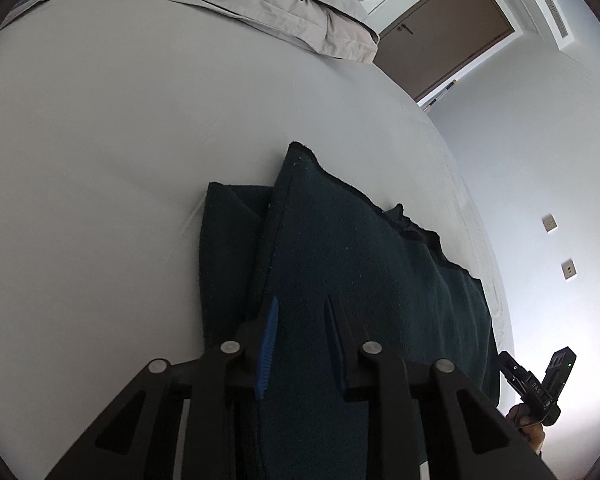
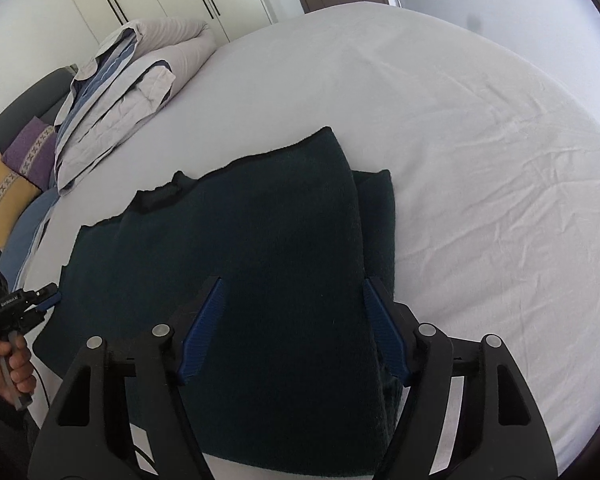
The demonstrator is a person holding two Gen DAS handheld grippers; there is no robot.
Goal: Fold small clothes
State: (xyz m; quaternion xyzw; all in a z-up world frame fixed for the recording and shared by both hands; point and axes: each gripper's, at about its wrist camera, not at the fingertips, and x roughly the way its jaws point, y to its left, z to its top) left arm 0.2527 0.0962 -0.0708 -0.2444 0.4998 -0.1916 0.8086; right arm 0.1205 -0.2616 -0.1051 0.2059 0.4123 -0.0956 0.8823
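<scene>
The left gripper (image 1: 300,320) has its jaws set a narrow gap apart, blue pads facing each other, with a raised fold of the dark green garment (image 1: 340,264) running up between them; whether the pads actually pinch the cloth cannot be told from its own view, since the fabric fills the gap but contact is hidden. In the right wrist view this same left gripper (image 2: 46,298) shows small at the garment's left edge, its tips at the hem, held by a hand (image 2: 8,364) wrapped around the handle. The right gripper (image 2: 294,320) is spread wide, released, its two blue pads straddling the near part of the dark green garment (image 2: 260,240) without closing on it; the right pad sits just beside the garment's right edge, the left pad over the cloth's middle. In the left wrist view the right gripper (image 1: 536,380) appears only as a black body beyond the garment's right corner, its jaws unreadable there. The garment lies on the white bed (image 2: 480,160), partly folded, one layer doubled over another with a narrower strip showing along its side. Beyond the garment, near the bed's far edge, lies a folded grey duvet (image 2: 140,84), well apart from it.
</scene>
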